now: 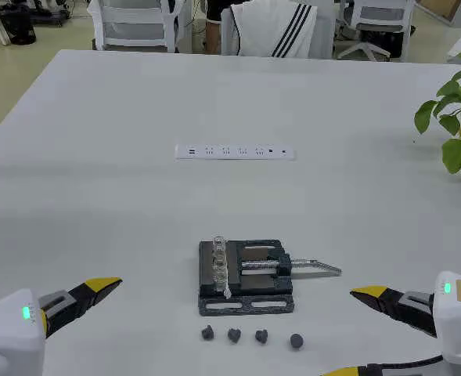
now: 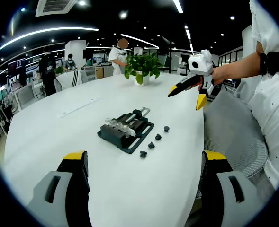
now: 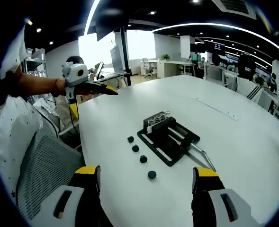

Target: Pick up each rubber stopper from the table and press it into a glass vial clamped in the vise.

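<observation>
**Counter** (image 1: pixel 97 157): white, broad; carries everything below.

**Vise** (image 1: pixel 246 278): dark, near the front edge, handle pointing to the person's right.

**Glass vials** (image 1: pixel 219 262): a short row, upright, clamped between the vise's plates at its left end. None looks stoppered.

**Rubber stoppers** (image 1: pixel 234 334): four, dark, in a loose row on the counter just in front of the vise, each apart from its neighbours. None is taken.

**Left claw** (image 3: pixel 93 101): jaws spread wide, empty, held above the counter well left of the vise.

**Right claw** (image 2: pixel 184 100): jaws spread wide, empty, held well right of the vise.

**Power strip** (image 1: pixel 235 152): white, beyond the vise. **Plant** (image 1: pixel 453 110): at the far right edge.

**Step in hand:** the opening one, by the look of it; no pick has begun.

**Next move calls for:** one claw coming down over an end stopper, closing on its sides without knocking its neighbour, then carrying it over a vial mouth.
</observation>
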The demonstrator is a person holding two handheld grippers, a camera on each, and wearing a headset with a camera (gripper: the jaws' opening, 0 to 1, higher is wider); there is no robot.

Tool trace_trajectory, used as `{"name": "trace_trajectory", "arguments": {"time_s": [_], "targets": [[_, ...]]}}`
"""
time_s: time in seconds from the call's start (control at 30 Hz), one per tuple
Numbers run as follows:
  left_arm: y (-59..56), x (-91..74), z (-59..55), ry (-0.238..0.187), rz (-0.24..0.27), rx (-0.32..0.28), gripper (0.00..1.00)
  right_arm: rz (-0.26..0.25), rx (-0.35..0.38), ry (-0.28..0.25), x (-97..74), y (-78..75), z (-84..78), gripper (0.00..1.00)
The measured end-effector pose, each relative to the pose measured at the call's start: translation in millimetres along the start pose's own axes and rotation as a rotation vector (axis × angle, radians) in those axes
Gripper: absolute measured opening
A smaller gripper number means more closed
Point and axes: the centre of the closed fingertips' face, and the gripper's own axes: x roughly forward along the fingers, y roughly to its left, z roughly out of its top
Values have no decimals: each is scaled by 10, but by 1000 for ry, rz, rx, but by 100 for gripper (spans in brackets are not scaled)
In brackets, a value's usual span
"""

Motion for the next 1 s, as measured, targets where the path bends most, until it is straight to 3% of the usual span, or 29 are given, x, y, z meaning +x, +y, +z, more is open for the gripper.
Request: {"name": "trace_trajectory", "arguments": {"time_s": [1.0], "targets": [[-10, -27, 6, -5, -8, -2, 99, 11, -26, 23, 6, 64, 36, 78]]}}
